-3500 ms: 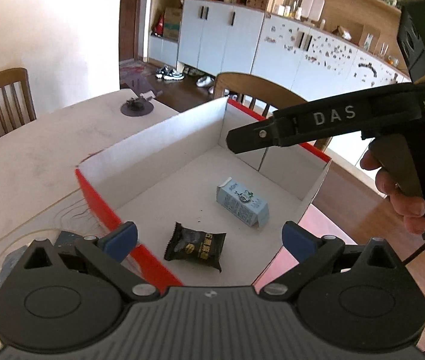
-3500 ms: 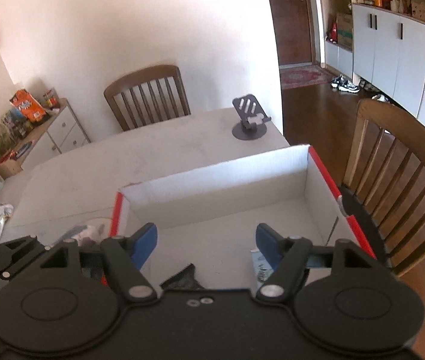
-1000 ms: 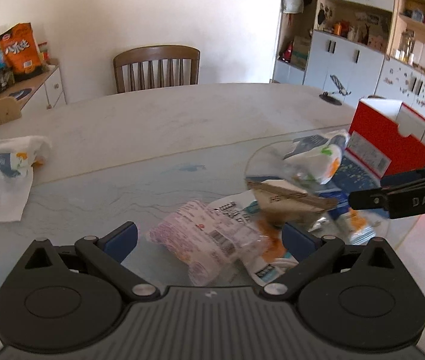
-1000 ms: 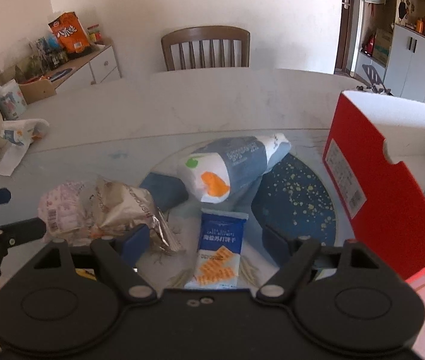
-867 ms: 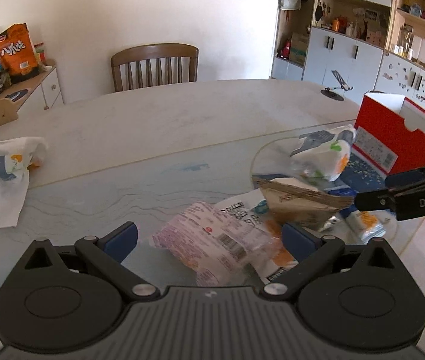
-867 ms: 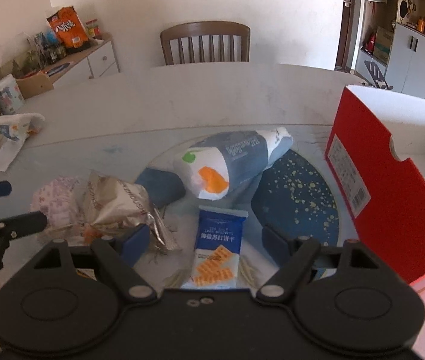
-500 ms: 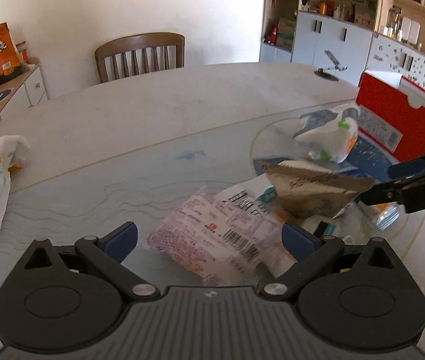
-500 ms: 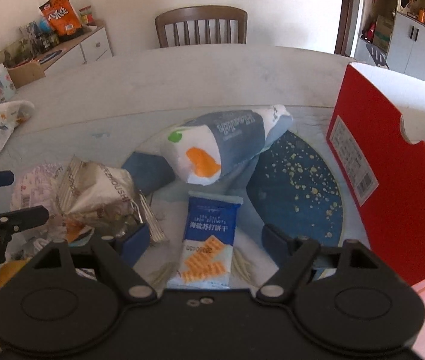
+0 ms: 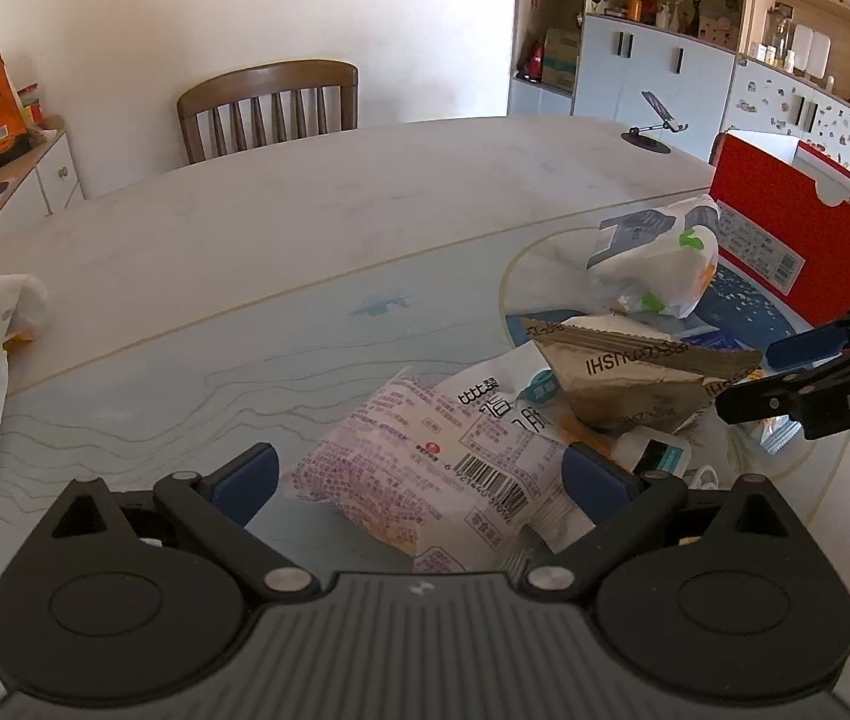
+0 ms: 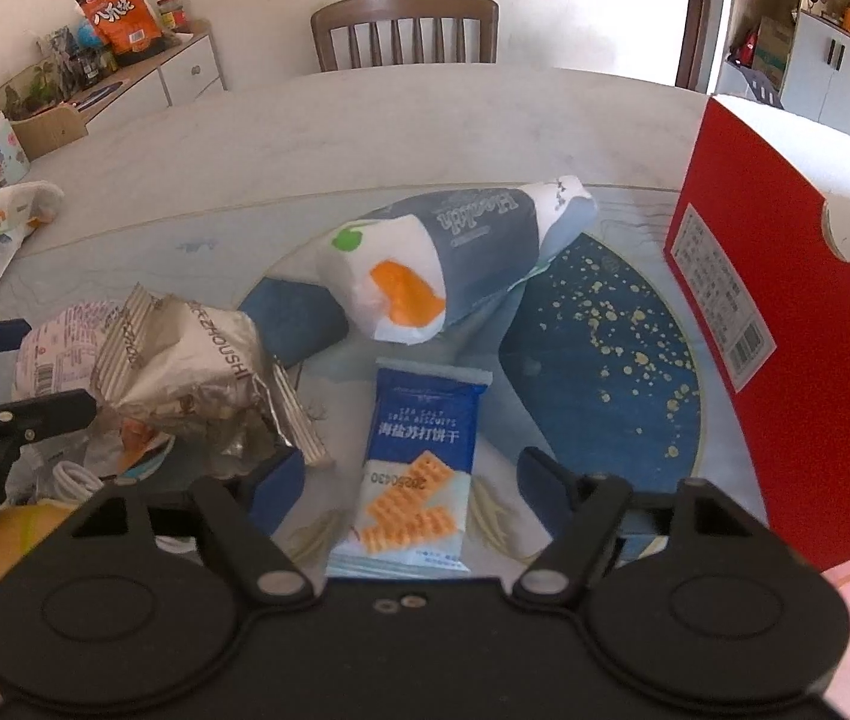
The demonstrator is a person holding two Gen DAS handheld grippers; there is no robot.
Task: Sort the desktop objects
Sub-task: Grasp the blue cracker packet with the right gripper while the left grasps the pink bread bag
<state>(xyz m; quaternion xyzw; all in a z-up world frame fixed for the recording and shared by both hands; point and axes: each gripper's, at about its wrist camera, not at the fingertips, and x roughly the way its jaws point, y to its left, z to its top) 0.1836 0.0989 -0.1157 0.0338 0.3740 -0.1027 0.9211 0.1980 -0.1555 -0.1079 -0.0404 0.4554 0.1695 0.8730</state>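
Jaws of the right gripper [image 10: 411,483] are closing around the blue soda-biscuit packet [image 10: 419,465], which lies flat between the pads; no pad contact is seen yet, so nothing is gripped. A second ago the jaws stood wider and the packet sat further ahead; the gripper has been lowered onto it since. The left gripper [image 9: 422,477] is held wide, with the pink barcoded snack bag [image 9: 425,474] lying between its pads, untouched. It has likewise been brought down closer to that bag over the last second.

3.5 s back both grippers were over the open red box [image 10: 796,324]; both have since been swung to the pile. Read: one drop-off is done and two new picks are being set up in parallel.

Just beyond the biscuit packet, the crumpled silver foil bag [image 10: 185,372] rests against the pink bag and over smaller items, including a white cable [image 10: 74,477]. Behind that, the grey-and-white tissue pack [image 10: 454,252] lies tilted across the glass turntable [image 10: 688,420]. The red box stands at the right table edge, well clear of the pile. A phone stand [image 9: 652,126] and a wooden chair [image 9: 269,108] are seen at the far side.

Risk: the foil bag sits close to the right gripper's left pad and could be snagged on closure.
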